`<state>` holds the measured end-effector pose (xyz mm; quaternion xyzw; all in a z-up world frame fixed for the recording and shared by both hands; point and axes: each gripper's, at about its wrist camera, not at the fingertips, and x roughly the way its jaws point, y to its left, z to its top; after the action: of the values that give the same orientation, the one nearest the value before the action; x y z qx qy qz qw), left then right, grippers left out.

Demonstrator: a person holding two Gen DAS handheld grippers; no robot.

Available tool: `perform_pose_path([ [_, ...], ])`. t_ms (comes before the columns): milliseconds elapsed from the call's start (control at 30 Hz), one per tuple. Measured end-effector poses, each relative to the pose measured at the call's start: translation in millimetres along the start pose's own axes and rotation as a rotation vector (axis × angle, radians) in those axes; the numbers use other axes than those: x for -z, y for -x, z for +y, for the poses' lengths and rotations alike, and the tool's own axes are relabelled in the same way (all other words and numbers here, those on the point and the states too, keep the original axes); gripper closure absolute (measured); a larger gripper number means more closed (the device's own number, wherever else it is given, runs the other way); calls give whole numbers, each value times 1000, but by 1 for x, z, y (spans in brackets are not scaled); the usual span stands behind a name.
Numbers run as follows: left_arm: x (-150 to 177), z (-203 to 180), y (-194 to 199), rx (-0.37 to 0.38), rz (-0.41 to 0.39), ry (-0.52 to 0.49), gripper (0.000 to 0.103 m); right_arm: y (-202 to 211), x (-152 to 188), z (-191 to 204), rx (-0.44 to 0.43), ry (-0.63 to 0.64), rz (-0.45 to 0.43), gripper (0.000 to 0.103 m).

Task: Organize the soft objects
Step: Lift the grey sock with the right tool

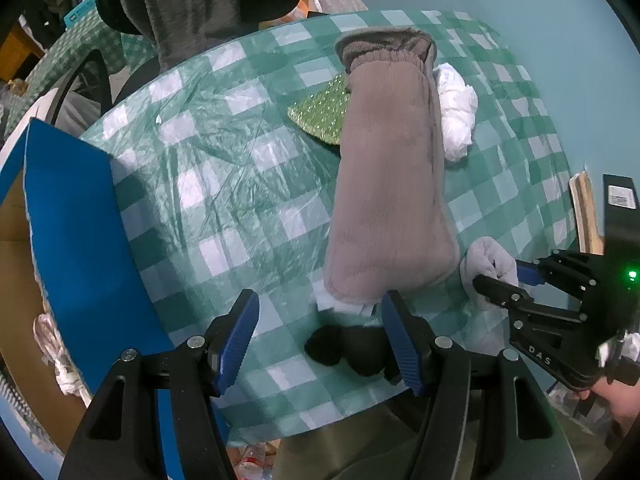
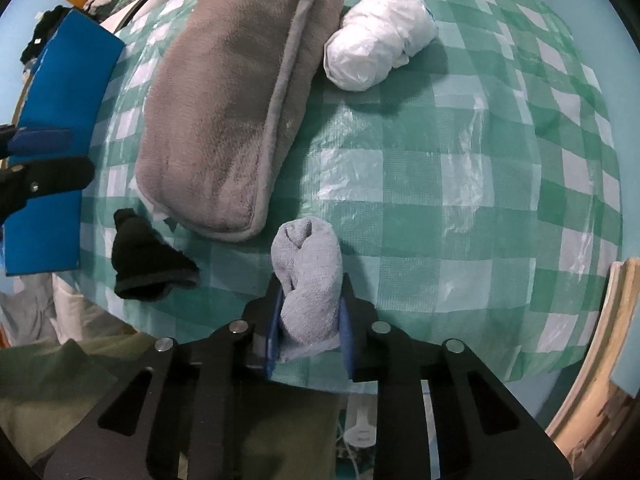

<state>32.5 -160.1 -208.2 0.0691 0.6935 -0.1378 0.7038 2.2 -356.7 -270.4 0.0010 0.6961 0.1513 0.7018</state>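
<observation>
- Pale rolled cloth near table's front edge, just beside rounded end of grey plush pouch, on green checked tablecloth.
- Right gripper clamped on roll's near end; blue pads pressed into both flanks, fabric pinched between.
- Long axis of roll running straight away from right gripper, in line with fingers; far end free, resting on cloth.
- Left gripper spread wide, pointing down, nothing between pads; black sock directly below, between fingers but not squeezed.
- Black sock nearer left hand, roll nearer right: one item per hand.
- White bagged bundle well apart, beyond pouch.
- Blue box flap on left side; likely destination, judged from layout only.
- Lift of roll probably next; limp far end may sag or unroll.
</observation>
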Motion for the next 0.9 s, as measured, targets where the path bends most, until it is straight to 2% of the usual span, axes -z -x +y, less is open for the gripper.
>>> perform_pose_path([
  [100, -7, -1, 0, 12, -6, 2, 34, 10, -8, -6, 4, -9, -23, 81],
  [467, -45, 1, -12, 69, -5, 32, 31, 30, -46, -25, 8, -19, -82, 81],
  [700, -64, -4, -19, 91, 0, 6, 31, 32, -62, -30, 10, -29, -105, 81],
  [800, -69, -8, -24, 111, 5, -15, 23, 34, -68, -32, 8, -38, -113, 81],
  [900, -74, -14, -33, 112, 26, -30, 23, 35, -72, -34, 0, -45, -117, 81],
])
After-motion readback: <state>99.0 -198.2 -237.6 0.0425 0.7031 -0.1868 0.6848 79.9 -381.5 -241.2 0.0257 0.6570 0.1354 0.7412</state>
